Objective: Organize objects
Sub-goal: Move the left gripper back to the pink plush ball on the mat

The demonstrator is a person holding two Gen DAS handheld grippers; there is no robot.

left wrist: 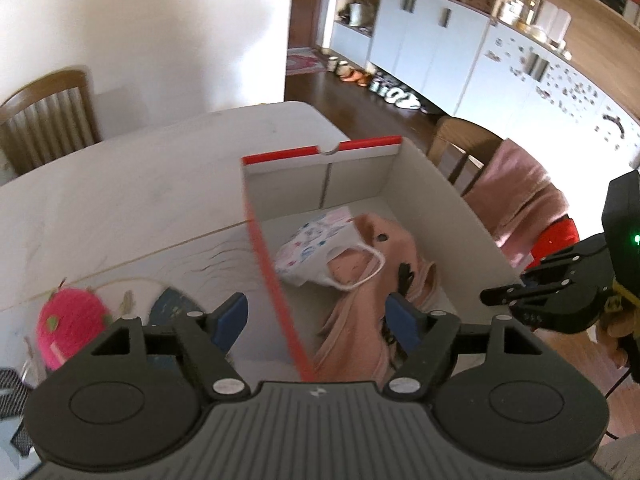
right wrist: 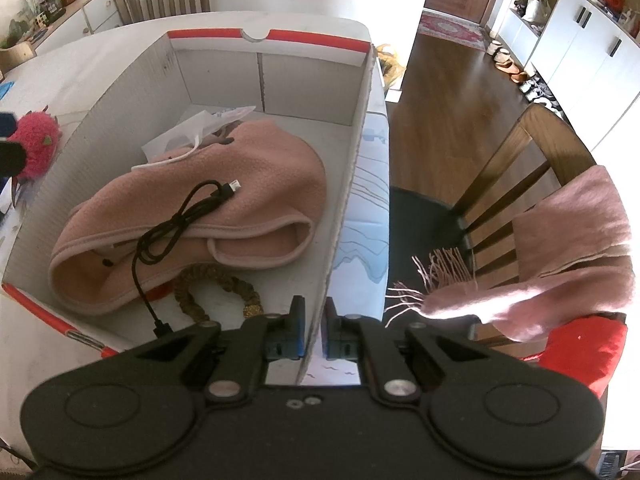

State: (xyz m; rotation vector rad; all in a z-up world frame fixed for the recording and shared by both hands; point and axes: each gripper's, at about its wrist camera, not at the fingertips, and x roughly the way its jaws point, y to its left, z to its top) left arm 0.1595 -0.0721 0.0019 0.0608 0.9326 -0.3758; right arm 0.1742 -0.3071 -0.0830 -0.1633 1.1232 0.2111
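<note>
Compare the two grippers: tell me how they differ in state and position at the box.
The left gripper has its jaws wide open, straddling the red-edged wall of the cardboard box without gripping it; the right gripper has its jaws closed on the box's opposite side wall. The left one holds nothing; the right one clamps cardboard. Both are black with blue pads and sit at the box's rim.

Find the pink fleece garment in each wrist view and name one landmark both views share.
Left wrist: pink fleece garment lies right of centre inside the box, partly under a patterned face mask.
Right wrist: it lies left of centre, a black cable across it.
Shared landmark: the box's red-edged far wall.
</note>
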